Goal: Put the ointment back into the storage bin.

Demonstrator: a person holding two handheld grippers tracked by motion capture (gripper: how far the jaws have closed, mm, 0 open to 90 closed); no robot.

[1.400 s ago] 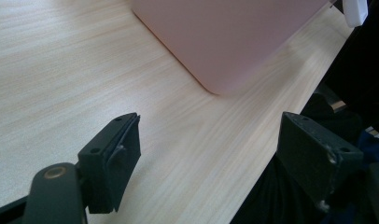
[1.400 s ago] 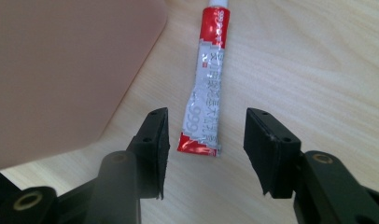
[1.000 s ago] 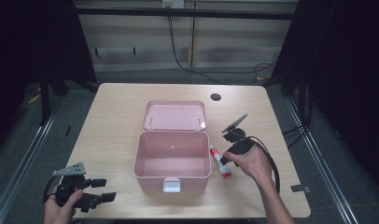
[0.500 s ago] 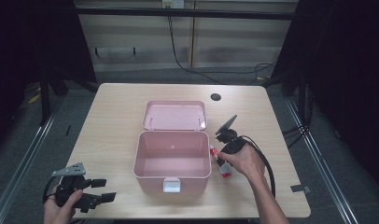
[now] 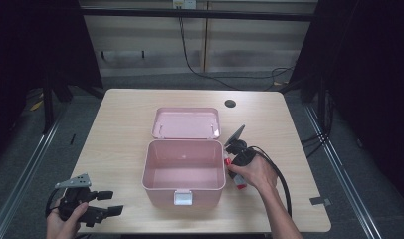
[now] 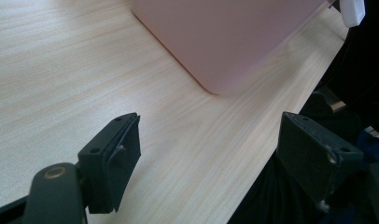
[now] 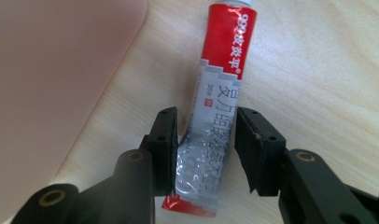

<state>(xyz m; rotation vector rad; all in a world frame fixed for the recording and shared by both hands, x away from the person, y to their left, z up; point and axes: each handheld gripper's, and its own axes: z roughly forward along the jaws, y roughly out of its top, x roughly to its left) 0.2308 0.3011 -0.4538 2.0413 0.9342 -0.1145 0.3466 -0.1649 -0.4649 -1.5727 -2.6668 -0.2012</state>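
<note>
A red and silver tube (image 7: 220,79) with printed lettering lies flat on the wood table, just right of the open pink box (image 5: 155,185). My right gripper (image 7: 206,126) points down over it. Its jaws straddle the tube's silver lower half and have just been opening a little. The pads stand close beside the tube without squeezing it. In the high view a hand covers most of the right gripper (image 5: 233,162), and the tube's red end (image 5: 240,185) shows below it. My left gripper (image 5: 109,202) is held open at the table's front left corner with nothing between its jaws (image 6: 211,140).
The box's pink lid (image 5: 186,123) lies open behind it, and a white latch (image 5: 183,198) sits on its front wall. A dark round hole (image 5: 230,103) is in the table (image 5: 115,129) at the back right. A black cable (image 5: 282,179) trails from the right gripper.
The right hand has moved left and down, closer to the box, and its jaws now sit over the tube. The left gripper has stayed where it was.
</note>
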